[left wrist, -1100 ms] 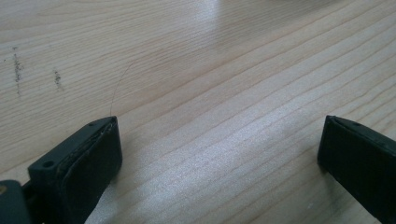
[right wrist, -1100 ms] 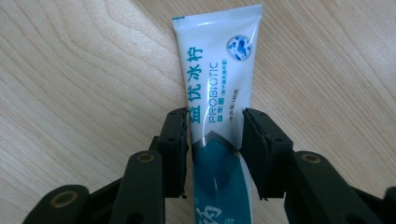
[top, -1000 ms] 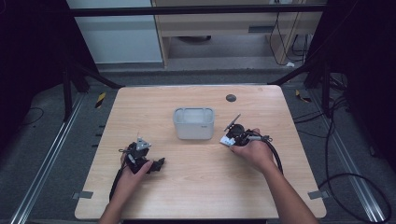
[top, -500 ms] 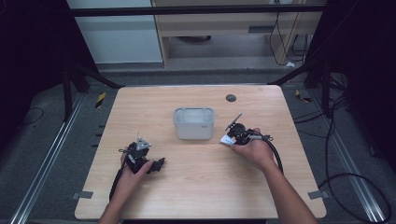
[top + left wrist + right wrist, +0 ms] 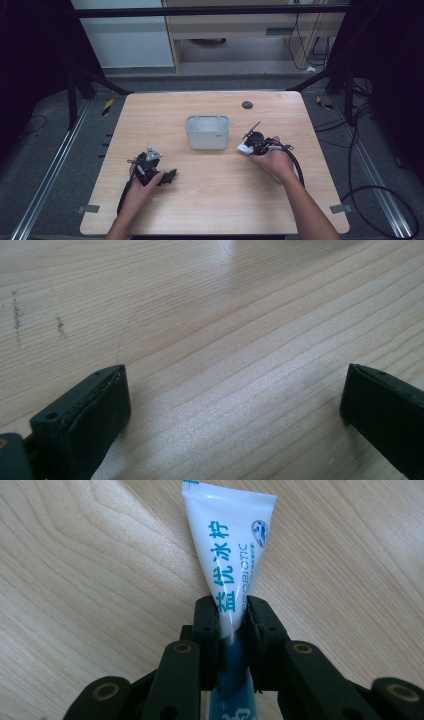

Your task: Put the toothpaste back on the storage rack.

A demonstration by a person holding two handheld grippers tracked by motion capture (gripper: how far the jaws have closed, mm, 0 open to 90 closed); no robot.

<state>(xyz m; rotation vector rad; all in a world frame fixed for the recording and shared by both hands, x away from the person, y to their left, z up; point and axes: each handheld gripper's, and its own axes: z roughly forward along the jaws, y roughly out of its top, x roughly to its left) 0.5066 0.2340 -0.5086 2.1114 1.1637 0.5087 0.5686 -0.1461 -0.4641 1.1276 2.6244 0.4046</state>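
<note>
Already the right hand-held gripper [image 5: 231,630] is pinching the white tube [image 5: 231,545], jaws having just been closing; its long axis is running straight ahead, toward the grey bin [image 5: 207,131] nearby.

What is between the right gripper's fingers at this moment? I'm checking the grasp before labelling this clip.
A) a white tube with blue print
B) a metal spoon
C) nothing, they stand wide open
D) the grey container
A: in the right gripper view the right gripper has its fingers pressed on both sides of a white tube with blue print, which lies above the wooden table.
</note>
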